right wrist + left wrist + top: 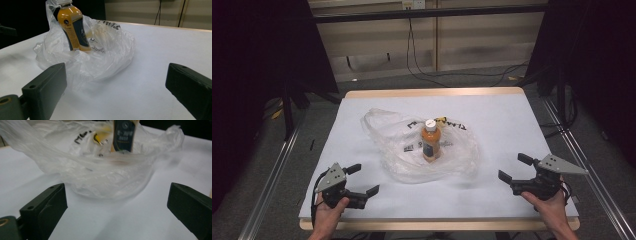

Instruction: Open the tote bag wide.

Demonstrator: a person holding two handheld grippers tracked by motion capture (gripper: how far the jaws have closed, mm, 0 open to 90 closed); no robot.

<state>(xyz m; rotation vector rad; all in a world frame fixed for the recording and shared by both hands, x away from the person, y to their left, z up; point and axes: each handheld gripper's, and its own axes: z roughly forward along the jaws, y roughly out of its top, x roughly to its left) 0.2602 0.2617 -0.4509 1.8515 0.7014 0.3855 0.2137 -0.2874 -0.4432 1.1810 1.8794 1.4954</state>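
A clear plastic bag point(412, 145) with black lettering lies spread in the middle of the table. An orange drink bottle point(431, 141) with a white cap and dark label stands upright inside it. My left gripper point(362, 180) is at the near left of the table, open and holding nothing, apart from the bag. My right gripper point(516, 167) is at the near right, also open with nothing between its jaws. The left gripper view looks at the bag point(100, 167) and the bottle's label point(123, 135). In the right gripper view the bottle point(71, 27) stands in the bag point(100, 52).
A white sheet covers the wooden table point(432, 92). Metal rails point(272, 175) run along both sides. Cables point(447, 75) lie on the floor beyond the far edge. Dark curtains hang at left and right.
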